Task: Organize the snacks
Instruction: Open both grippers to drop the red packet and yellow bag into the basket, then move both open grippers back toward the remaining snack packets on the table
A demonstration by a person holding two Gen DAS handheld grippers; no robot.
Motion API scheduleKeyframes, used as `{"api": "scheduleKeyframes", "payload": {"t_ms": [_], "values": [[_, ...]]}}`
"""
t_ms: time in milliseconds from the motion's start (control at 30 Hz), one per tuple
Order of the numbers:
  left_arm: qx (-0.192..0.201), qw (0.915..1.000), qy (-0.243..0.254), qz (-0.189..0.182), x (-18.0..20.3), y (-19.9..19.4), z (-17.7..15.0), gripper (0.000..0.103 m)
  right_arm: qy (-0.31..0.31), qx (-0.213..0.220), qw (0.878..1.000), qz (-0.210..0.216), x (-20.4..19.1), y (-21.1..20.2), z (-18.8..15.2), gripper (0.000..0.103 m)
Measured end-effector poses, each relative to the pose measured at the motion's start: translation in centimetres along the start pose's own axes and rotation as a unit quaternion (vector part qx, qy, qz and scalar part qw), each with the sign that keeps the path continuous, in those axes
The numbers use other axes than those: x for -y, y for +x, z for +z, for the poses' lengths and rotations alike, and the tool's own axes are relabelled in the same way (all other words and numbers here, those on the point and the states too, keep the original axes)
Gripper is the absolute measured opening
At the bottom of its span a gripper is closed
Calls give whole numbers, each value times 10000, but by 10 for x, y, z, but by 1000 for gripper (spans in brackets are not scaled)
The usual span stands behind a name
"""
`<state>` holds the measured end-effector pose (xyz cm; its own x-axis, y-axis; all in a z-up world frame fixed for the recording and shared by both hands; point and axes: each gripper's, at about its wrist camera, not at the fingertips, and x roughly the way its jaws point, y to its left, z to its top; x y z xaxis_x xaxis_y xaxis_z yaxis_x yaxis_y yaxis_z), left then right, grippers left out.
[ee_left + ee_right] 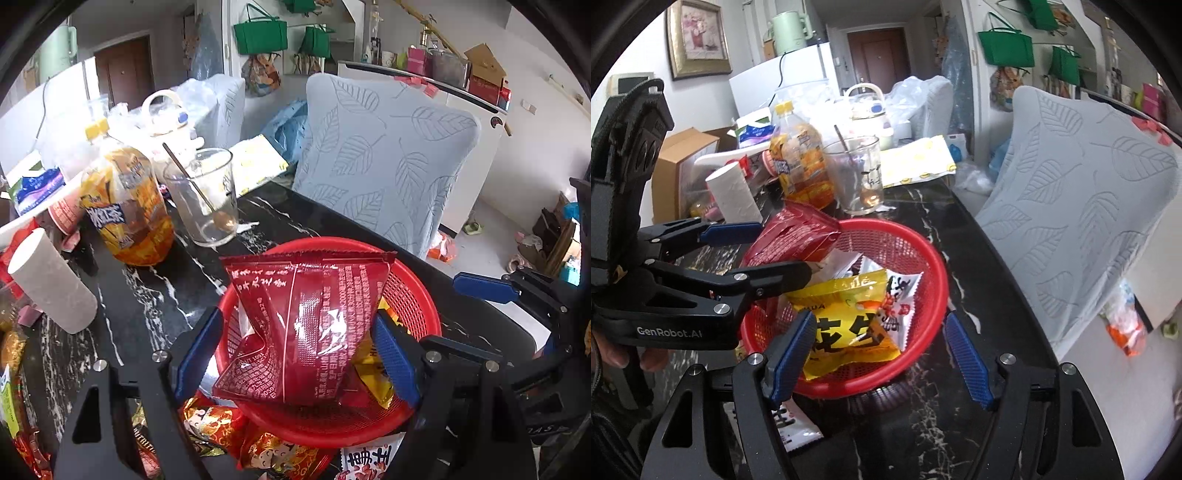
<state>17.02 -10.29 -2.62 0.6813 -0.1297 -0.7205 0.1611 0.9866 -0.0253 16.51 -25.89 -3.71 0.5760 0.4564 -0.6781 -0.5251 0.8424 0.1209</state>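
A red mesh basket (332,244) (905,229) sits on the black marble table. A red snack packet (306,325) (798,232) stands tilted in it, between the fingers of my left gripper (297,354) (783,251). That gripper is open and its blue pads stand clear of the packet. A yellow packet (849,325) and a white one (905,295) lie in the basket. My right gripper (881,360) hangs open over the basket's near rim with nothing between its fingers. One of its fingers (484,287) shows at the right of the left wrist view. More packets (214,424) lie on the table before the basket.
Behind the basket stand an iced tea bottle (125,206), a glass with a spoon (207,199) and a paper roll (51,280). A chair with a leaf-pattern cover (388,158) is at the table's far side. A white packet (794,424) lies under my right gripper.
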Motion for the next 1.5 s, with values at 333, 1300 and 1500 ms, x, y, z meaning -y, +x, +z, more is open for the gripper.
{"api": "scheduleKeyframes", "payload": {"t_ms": [333, 1300, 1500], "values": [[508, 9986, 56, 116, 2, -39, 3, 81, -31, 186, 9998, -95, -5, -18, 5, 73], [1452, 9872, -80, 647, -8, -205, -33, 81, -641, 1005, 9929, -46, -102, -126, 23, 73], [1466, 9863, -90, 749, -8, -226, -56, 81, -637, 999, 9929, 57, -120, -140, 11, 74]]}}
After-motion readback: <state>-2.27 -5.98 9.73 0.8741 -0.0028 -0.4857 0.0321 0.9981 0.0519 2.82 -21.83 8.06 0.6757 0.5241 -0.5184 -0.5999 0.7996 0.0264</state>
